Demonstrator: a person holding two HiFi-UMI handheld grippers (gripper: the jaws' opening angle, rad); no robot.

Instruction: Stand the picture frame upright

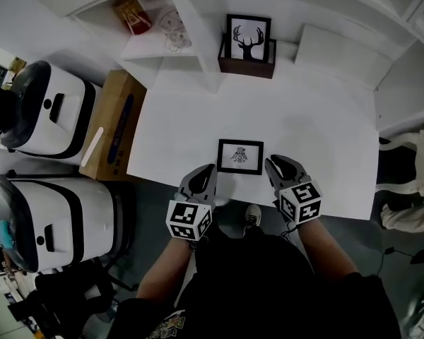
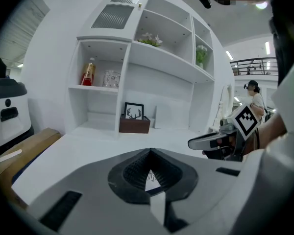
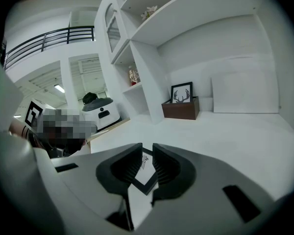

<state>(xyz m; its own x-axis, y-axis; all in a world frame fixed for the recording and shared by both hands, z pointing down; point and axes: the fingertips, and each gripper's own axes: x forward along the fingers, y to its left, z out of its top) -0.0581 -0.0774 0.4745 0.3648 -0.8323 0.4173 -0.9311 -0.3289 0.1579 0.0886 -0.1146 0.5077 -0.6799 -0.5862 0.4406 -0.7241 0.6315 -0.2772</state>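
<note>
A small black picture frame [image 1: 240, 157] with a white print lies flat on the white table [image 1: 318, 133], near its front edge. My left gripper [image 1: 210, 169] sits just off the frame's front left corner, jaws shut with nothing in them. In the left gripper view only a sliver of the frame [image 2: 150, 180] shows below the shut jaws of that gripper [image 2: 150, 153]. My right gripper [image 1: 271, 164] is at the frame's right side with a narrow gap between its jaws. In the right gripper view the frame's corner [image 3: 143, 173] lies on the table beyond the gap of that gripper [image 3: 147, 148], untouched by the pads.
A deer picture [image 1: 248, 39] stands in a brown box at the back by the white shelf unit [image 1: 162, 41], with a white panel [image 1: 339, 55] beside it. A cardboard box [image 1: 113, 126] and two white machines [image 1: 49, 111] stand left of the table.
</note>
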